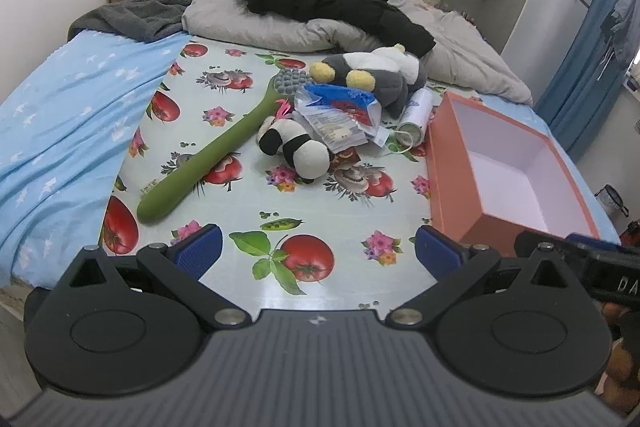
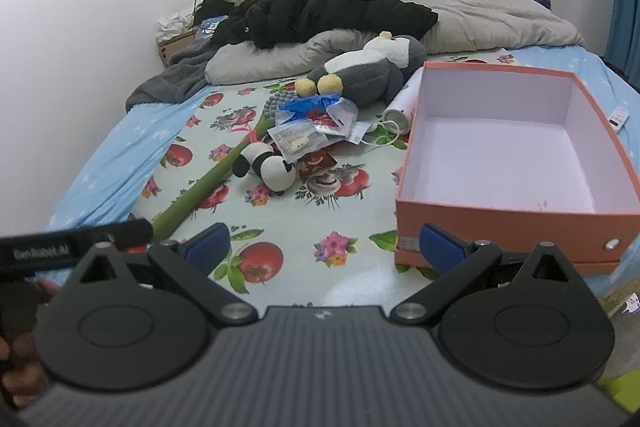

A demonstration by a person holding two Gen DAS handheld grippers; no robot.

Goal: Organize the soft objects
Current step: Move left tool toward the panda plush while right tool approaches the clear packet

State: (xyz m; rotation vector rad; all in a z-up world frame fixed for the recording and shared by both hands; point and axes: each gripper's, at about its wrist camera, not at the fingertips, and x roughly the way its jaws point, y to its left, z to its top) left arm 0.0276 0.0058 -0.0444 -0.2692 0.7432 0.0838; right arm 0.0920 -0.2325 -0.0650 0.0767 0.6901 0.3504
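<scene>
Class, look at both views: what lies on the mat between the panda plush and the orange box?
Only bare patterned mat separates the panda plush from the orange box; the right wrist view shows it best.

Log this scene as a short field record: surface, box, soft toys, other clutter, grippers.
surface: fruit-print plastic sheet on a bed
box: orange cardboard box, open, empty
soft toys: small panda plush; grey-and-white penguin plush behind it
other clutter: green long-handled massage hammer, plastic packets, white spray can
grippers: left gripper and right gripper open, holding nothing
</scene>
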